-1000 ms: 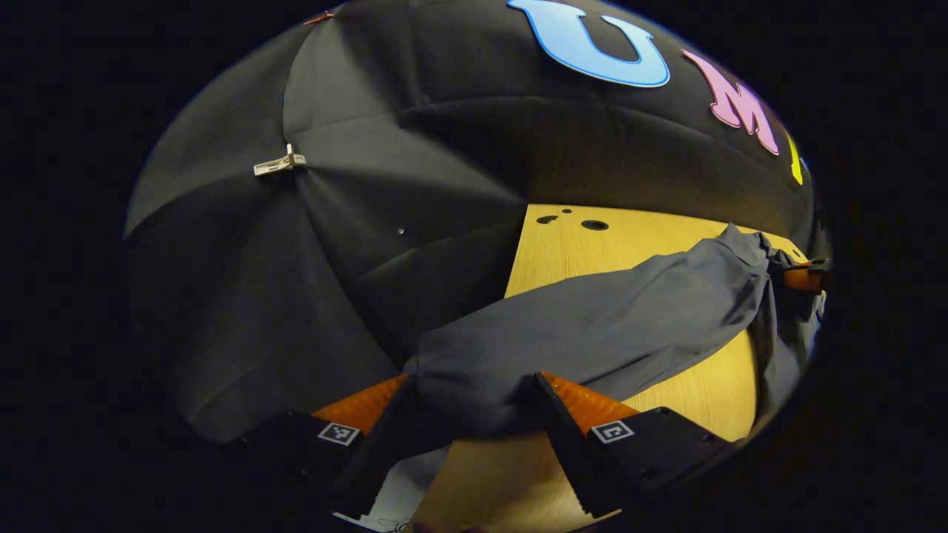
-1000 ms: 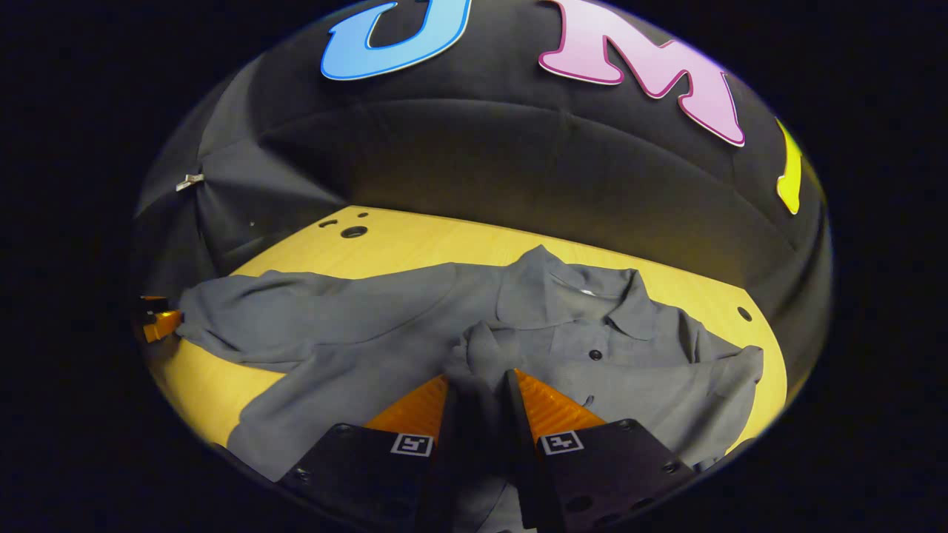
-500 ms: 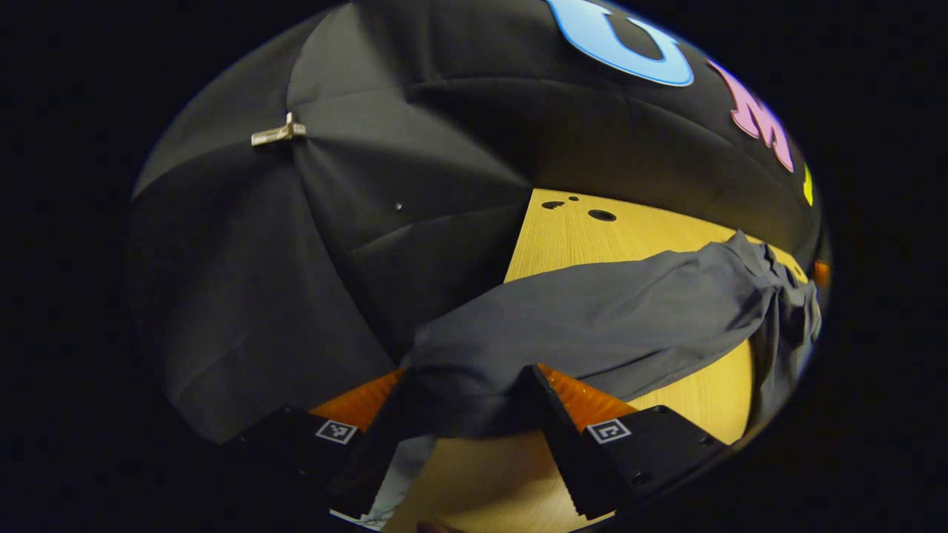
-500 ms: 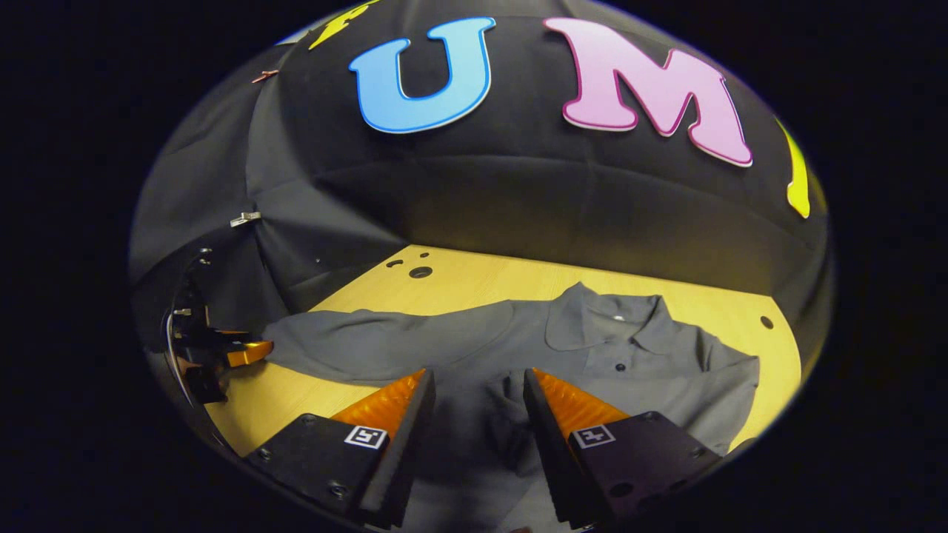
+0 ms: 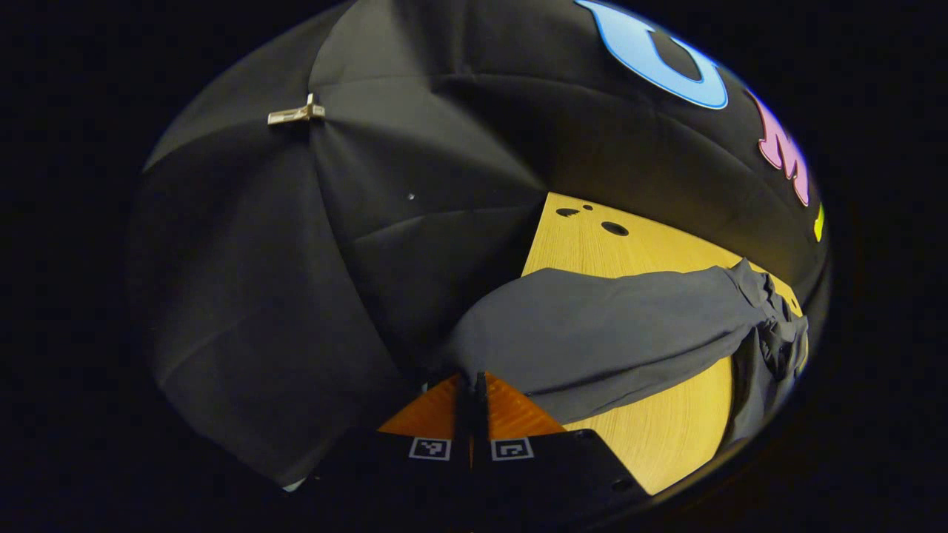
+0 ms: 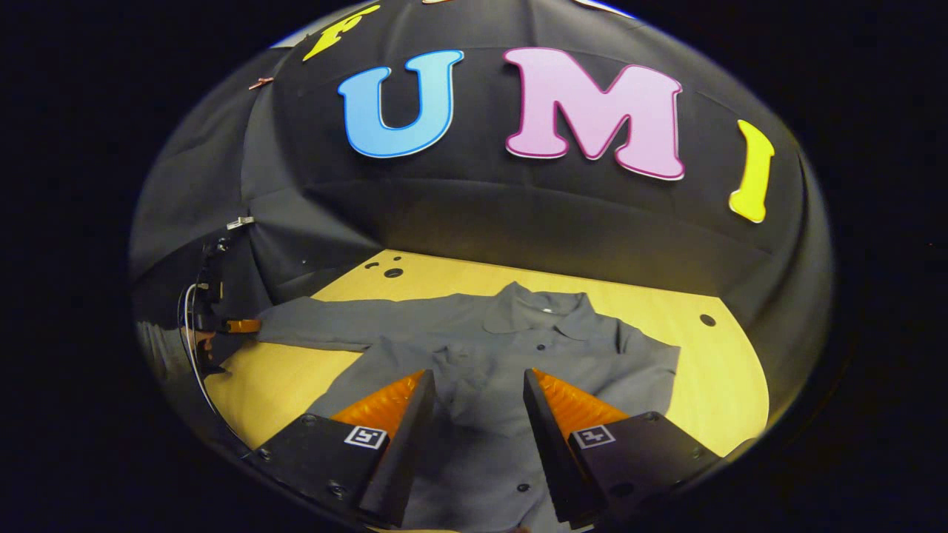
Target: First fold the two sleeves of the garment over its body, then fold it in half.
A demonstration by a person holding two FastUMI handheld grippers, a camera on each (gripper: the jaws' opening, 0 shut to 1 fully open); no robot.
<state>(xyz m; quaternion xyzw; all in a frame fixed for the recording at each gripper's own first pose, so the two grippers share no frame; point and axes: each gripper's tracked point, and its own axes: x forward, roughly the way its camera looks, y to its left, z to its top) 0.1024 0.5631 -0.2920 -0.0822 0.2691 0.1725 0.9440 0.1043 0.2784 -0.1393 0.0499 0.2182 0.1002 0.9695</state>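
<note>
A grey button-up shirt [image 6: 518,348] lies face up on the wooden table [image 6: 711,370], collar [image 6: 544,314] towards the back wall. One sleeve is laid over its body near my right gripper [image 6: 474,381], which hovers open just above the shirt front with nothing between its fingers. The other sleeve [image 5: 607,326] stretches out sideways across the table. My left gripper [image 5: 472,385] is shut on that sleeve's cuff end. In the right gripper view the left gripper [image 6: 241,326] is at the far left, at the tip of the outstretched sleeve [image 6: 333,326].
Bare wood [image 5: 592,244] with a few dark holes [image 6: 393,272] lies behind the sleeve. Black cloth walls close off the back and left side, pinned by a metal clip [image 5: 296,115]. The table's left edge is right by the left gripper.
My left gripper has shut on the sleeve cuff that lay between its open fingers. My right gripper has opened, let go of the folded sleeve, and drawn back from the shirt.
</note>
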